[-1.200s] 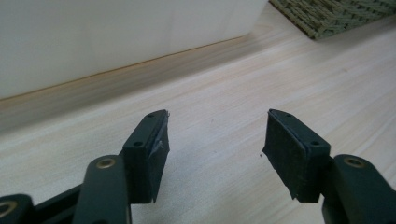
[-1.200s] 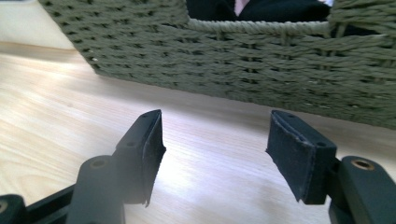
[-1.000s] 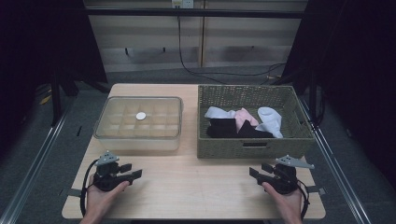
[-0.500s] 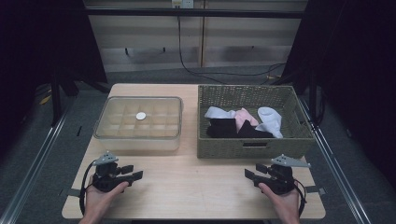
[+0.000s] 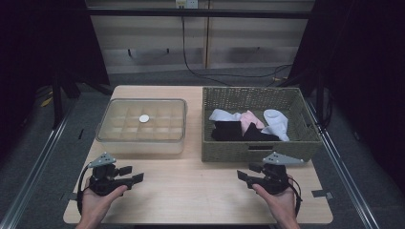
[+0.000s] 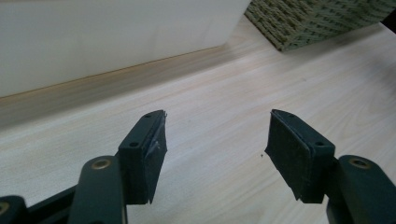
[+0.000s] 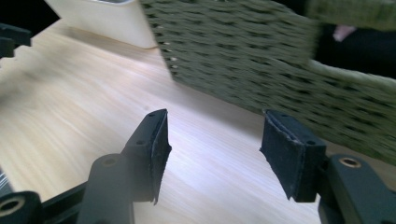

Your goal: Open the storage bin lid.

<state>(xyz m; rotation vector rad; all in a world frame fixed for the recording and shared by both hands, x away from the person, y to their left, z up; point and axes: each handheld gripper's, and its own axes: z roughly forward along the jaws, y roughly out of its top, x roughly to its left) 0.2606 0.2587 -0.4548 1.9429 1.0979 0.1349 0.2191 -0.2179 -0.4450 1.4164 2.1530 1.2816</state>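
A woven green basket (image 5: pixel 253 150) stands on the right half of the wooden table and holds white, pink and black socks (image 5: pixel 248 125). To its left sits a clear plastic compartment box (image 5: pixel 141 125) with a lid. My left gripper (image 5: pixel 134 174) rests low near the table's front left, open, nothing between its jaws; in the left gripper view (image 6: pixel 215 140) the box wall (image 6: pixel 112 37) lies ahead. My right gripper (image 5: pixel 244 172) is held at the front right, open and empty; the right gripper view (image 7: pixel 214 135) faces the basket wall (image 7: pixel 261 60).
The wooden table (image 5: pixel 191 186) has bare room between the two grippers. Metal rails run along both sides of the table, and cables hang on the wall behind. A corner of the basket (image 6: pixel 317 21) appears at the top right of the left gripper view.
My right gripper has shifted left and a little forward, toward the basket's front. The left gripper has barely moved.
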